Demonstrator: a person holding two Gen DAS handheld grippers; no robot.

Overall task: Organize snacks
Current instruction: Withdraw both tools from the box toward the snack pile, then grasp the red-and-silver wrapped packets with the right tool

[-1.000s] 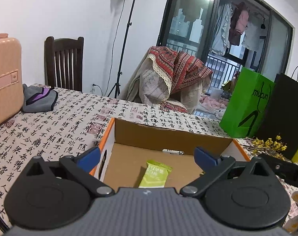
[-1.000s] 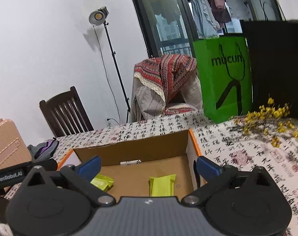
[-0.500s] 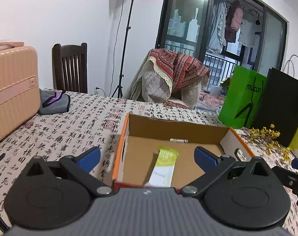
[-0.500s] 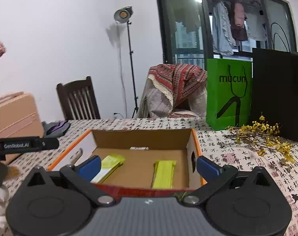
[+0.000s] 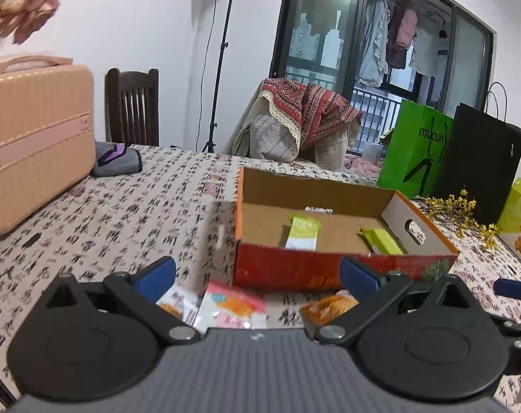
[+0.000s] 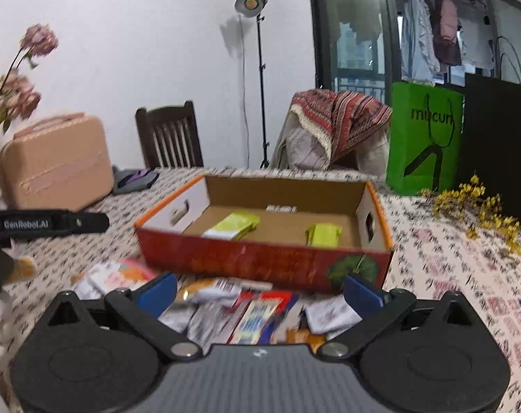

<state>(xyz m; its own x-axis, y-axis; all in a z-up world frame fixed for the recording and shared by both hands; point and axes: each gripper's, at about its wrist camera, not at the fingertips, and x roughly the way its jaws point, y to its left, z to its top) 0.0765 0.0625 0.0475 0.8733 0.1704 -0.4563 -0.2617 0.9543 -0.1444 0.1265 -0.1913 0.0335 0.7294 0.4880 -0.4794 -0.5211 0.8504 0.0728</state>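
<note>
An open cardboard box [image 5: 329, 272] [image 6: 260, 258] with a red front and orange rim sits on the table. Two green snack packets lie inside it: one at the left [image 5: 303, 232] [image 6: 234, 225], one at the right [image 5: 382, 241] [image 6: 324, 235]. Loose snack packets lie on the cloth in front of the box: a pink one [image 5: 231, 306], orange ones [image 5: 329, 308], and a heap of several [image 6: 246, 313]. My left gripper [image 5: 257, 280] is open above the pink packet, holding nothing. My right gripper [image 6: 260, 292] is open over the heap, also holding nothing.
A pink suitcase [image 5: 33, 137] stands at the left, with a grey pouch [image 5: 117, 160] beside it. Green [image 5: 415, 151] and black [image 5: 480, 168] paper bags and yellow dried flowers [image 5: 459, 213] are at the right. Chairs stand behind the table. The left gripper's arm [image 6: 47, 223] shows at left.
Both grippers have drawn back from the box towards the near side and tilted down, so the loose packets in front of the box have come into view. Both stay open.
</note>
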